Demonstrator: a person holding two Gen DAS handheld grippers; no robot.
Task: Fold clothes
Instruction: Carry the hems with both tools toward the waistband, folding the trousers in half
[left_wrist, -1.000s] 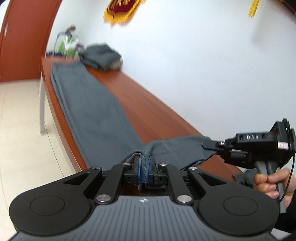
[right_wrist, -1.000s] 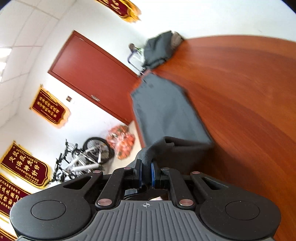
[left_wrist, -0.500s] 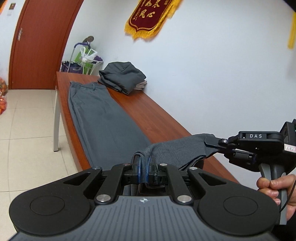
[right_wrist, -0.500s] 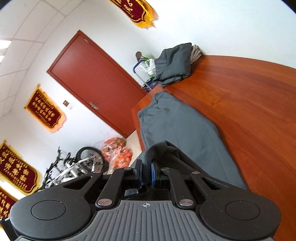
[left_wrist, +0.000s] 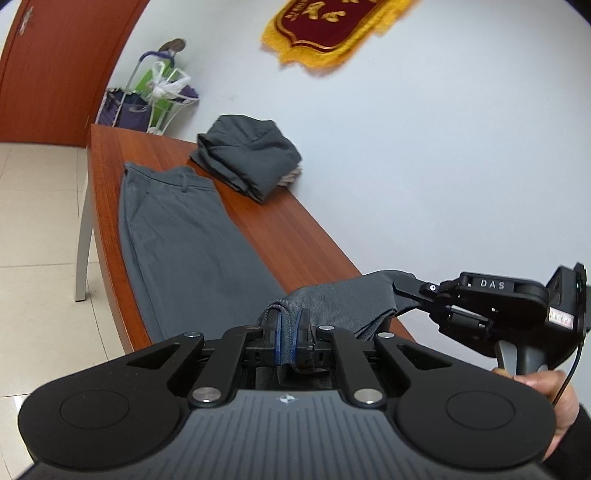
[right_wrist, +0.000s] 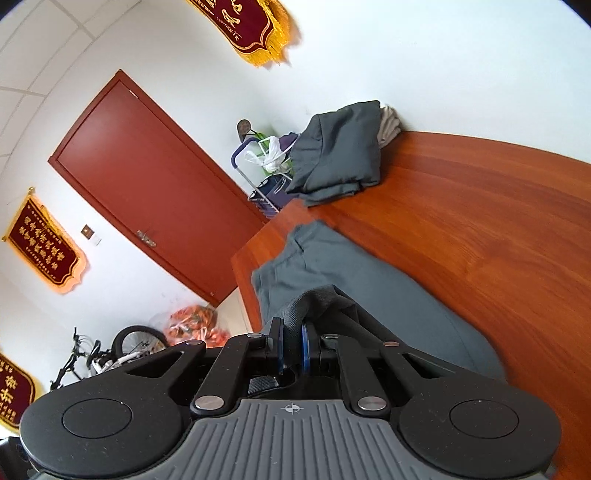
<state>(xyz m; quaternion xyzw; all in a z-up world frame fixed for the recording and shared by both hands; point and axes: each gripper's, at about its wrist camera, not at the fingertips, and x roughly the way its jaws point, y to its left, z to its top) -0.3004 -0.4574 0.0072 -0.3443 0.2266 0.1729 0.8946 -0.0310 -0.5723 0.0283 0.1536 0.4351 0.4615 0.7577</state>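
The trousers (left_wrist: 184, 243) are plain slate grey, and so is the folded pile (left_wrist: 247, 162) behind them, with a beige layer at its edge. The worktop (left_wrist: 295, 236) is reddish-brown with wood grain. Both grippers, left (left_wrist: 290, 332) and right (right_wrist: 291, 345), are black with blue pads (left_wrist: 277, 336). The door (right_wrist: 147, 184) is brick red, the wall banner (left_wrist: 332, 29) maroon with gold fringe, the floor (left_wrist: 37, 221) cream tile.

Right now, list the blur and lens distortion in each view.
Left wrist view: the red-and-gold banner is motion-smeared, the trousers and left gripper sharp; the fisheye bows the table edge. Right wrist view: mostly sharp; the door leans, the table curves, corners vignette black.
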